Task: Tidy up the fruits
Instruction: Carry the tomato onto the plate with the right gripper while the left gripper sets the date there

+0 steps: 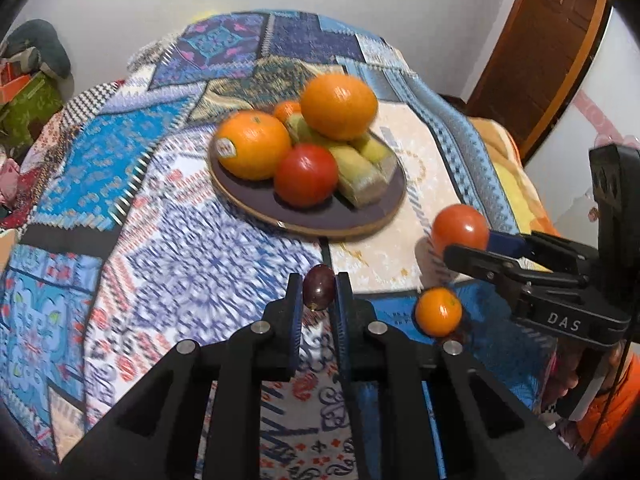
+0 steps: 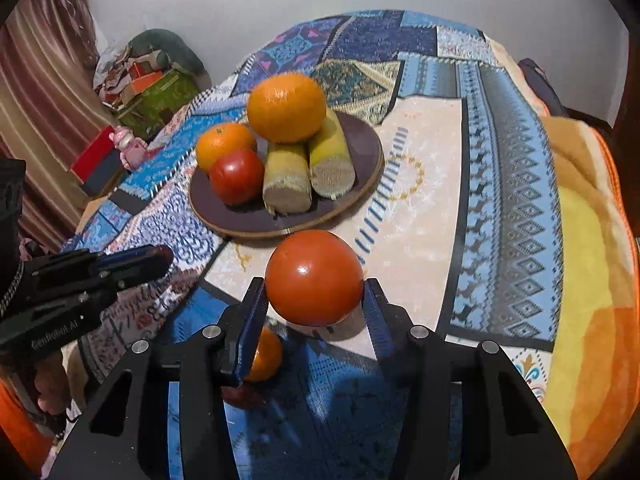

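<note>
A dark round plate [image 1: 360, 216] [image 2: 360, 136] on the patterned tablecloth holds oranges [image 1: 338, 106] [image 2: 286, 106], a red tomato [image 1: 306, 174] [image 2: 237, 176] and cut sugarcane pieces [image 1: 360, 178] [image 2: 286, 184]. My left gripper [image 1: 319, 294] is shut on a dark purple grape [image 1: 319, 286], held above the cloth in front of the plate. My right gripper [image 2: 314, 300] is shut on a second red tomato [image 2: 314, 278] [image 1: 460, 228], right of the plate. A small orange [image 1: 439, 312] [image 2: 266, 356] lies on the cloth under the right gripper. The left gripper [image 2: 152, 260] shows at the left of the right wrist view.
The table drops off at its right edge onto a yellow and orange blanket [image 2: 592, 280]. A wooden door [image 1: 548, 48] stands at the back right. Boxes and clutter [image 2: 148, 84] sit by the wall at the left. A dark reddish fruit [image 2: 244, 396] lies on the cloth below the right gripper.
</note>
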A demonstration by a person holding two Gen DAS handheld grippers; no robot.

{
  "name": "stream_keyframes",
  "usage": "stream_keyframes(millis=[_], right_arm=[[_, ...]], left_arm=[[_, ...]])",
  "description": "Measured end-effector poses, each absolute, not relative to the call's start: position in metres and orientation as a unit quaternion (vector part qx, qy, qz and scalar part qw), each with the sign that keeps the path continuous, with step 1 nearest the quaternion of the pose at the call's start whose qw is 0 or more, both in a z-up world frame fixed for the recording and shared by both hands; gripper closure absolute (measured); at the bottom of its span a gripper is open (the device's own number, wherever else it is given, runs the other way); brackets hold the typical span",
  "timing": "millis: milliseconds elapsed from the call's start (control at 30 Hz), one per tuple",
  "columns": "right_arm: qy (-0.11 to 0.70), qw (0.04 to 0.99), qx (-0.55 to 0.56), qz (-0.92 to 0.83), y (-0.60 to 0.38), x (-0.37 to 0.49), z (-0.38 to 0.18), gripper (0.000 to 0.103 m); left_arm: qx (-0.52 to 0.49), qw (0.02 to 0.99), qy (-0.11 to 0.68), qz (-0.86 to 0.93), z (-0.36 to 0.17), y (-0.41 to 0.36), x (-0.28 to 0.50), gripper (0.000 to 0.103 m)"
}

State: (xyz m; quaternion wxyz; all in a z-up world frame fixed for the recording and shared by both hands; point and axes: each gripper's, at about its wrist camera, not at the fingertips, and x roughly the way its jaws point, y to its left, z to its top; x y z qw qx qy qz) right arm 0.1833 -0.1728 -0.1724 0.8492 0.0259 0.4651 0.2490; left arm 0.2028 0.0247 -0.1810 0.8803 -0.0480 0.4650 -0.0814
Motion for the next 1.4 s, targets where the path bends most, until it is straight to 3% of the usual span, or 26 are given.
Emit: stream_keyframes(millis=[367,1100,1400], right_arm=[[0.432,0.864,0.021,0.257,-0.155,0.204,-0.149,0.058],[0.414,0.855,-0.017,0.310,-0.090,0.241,-0.142,0.058],[0.420,0.849,-0.014,0.319,-0.082,0.249,-0.149,0.058]], left_arm=[[-0.043,0.895,0.440,-0.052,-0.161,0.045,0.236,0.088],[-0.043,0.883,0.464,-0.056,-0.188,0.059,0.291,0.088],[-0.041,0.886,0.458,-0.065,-0.186,0.068,0.288,0.075]])
